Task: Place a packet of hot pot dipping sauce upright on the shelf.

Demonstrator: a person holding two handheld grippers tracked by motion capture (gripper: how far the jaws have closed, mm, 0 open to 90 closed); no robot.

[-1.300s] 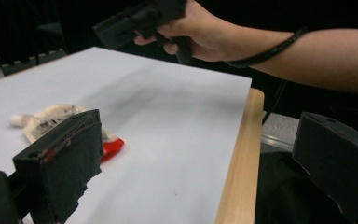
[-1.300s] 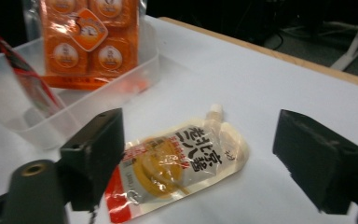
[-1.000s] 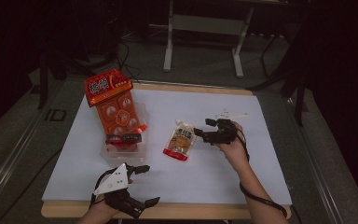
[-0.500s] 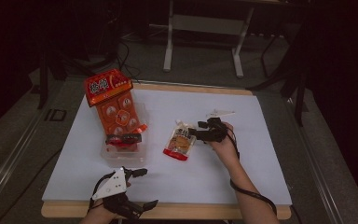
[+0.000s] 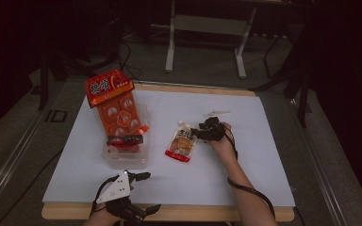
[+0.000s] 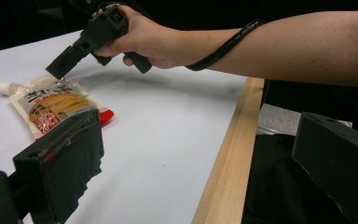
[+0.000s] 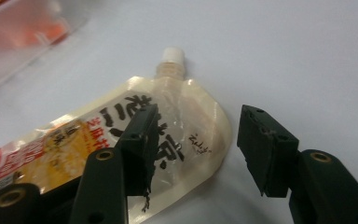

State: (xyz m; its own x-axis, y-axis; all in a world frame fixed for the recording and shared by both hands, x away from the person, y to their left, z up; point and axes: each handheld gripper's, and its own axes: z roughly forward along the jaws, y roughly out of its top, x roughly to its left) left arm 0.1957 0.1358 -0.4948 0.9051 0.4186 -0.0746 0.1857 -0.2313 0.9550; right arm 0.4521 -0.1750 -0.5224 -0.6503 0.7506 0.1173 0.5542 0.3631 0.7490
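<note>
right gripper (image 7: 193, 154) jaws closing in but not yet pinching the spout pouch (image 7: 121, 149); i'd straddle its top edge squarely before clamping.

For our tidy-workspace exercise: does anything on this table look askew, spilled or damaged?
No spill or damage shows. The red snack bag leans tilted out of the clear plastic box rather than lying inside. The spouted food pouch lies flat, slanted on the white sheet, capped, under the right gripper.
</note>
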